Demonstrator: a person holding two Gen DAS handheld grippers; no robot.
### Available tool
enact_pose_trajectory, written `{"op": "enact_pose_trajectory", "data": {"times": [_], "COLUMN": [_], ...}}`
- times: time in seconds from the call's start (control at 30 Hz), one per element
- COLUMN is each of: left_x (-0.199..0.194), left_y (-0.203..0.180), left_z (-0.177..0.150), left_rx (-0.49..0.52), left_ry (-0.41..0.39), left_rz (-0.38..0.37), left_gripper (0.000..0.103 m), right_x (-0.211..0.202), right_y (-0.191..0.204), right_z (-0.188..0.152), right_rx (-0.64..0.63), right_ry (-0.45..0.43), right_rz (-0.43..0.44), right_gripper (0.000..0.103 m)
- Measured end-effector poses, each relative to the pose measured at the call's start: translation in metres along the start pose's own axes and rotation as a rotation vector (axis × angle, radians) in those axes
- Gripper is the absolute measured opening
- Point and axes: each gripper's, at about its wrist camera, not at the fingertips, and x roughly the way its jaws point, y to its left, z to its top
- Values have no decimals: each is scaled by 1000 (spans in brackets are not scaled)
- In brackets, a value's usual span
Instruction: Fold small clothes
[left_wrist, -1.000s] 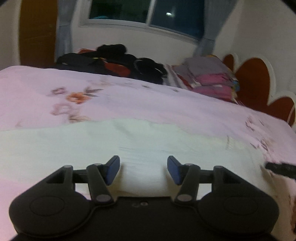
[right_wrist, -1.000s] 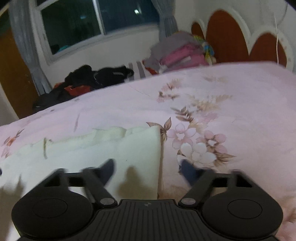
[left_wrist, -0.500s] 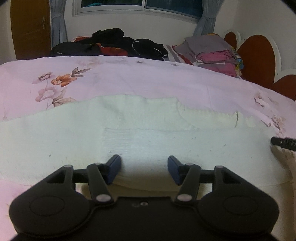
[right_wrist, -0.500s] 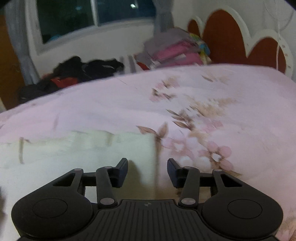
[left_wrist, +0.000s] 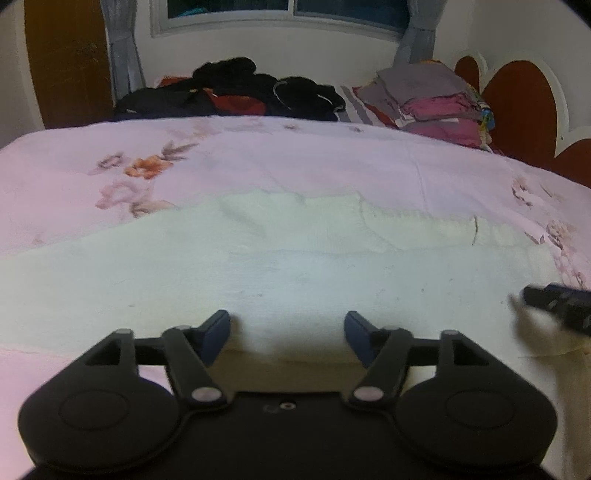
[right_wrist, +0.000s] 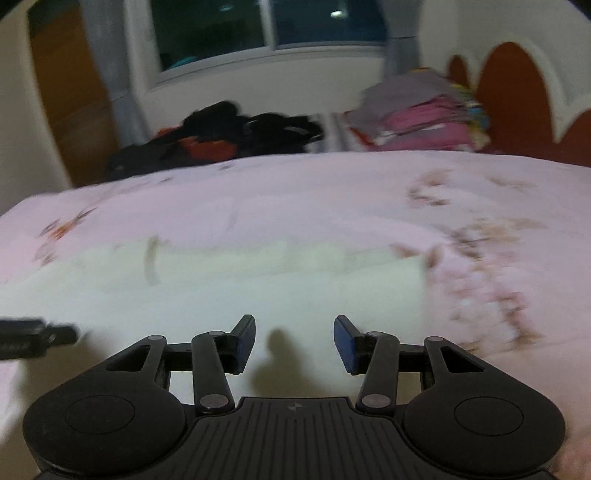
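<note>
Both tools are matte black plastic: the left gripper has a smooth flat base plate with a small screw hole at its centre, and the right gripper has a base ribbed with fine parallel grooves and a faint small emblem. Each carries two round, dished housings at its outer corners, triangular cut-outs in the outer links, and slanted bars pinned by silver-grey round rivets. The fingertips are faced with dark blue flat pads on both tools.
</note>
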Motion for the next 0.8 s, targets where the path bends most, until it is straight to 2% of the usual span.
{"op": "enact_pose_trajectory", "data": {"times": [0.13,0.33,0.4,0.43,0.63,0.8], "left_x": [-21,-50,-59,-63,-78,-84], "left_y": [25,89,112,125,195,242], "left_z": [-3,-15,-20,-23,-37,-44], "left_rx": [-32,-141,-162,-174,-257,-304], "left_ry": [-4,-14,-18,-21,-17,-9], "left_rz": [22,62,81,93,144,173], "left_gripper": [72,75,75,75,75,75], "right_x": [10,11,9,9,27,47], "right_y": [26,70,86,95,142,169], "right_z": [-10,-11,-9,-9,-8,-8], "right_rx": [-4,-38,-60,-71,-108,-74], "right_ry": [30,42,20,8,0,23], "right_rz": [47,84,79,76,22,4], "right_gripper": [47,50,78,80,80,80]}}
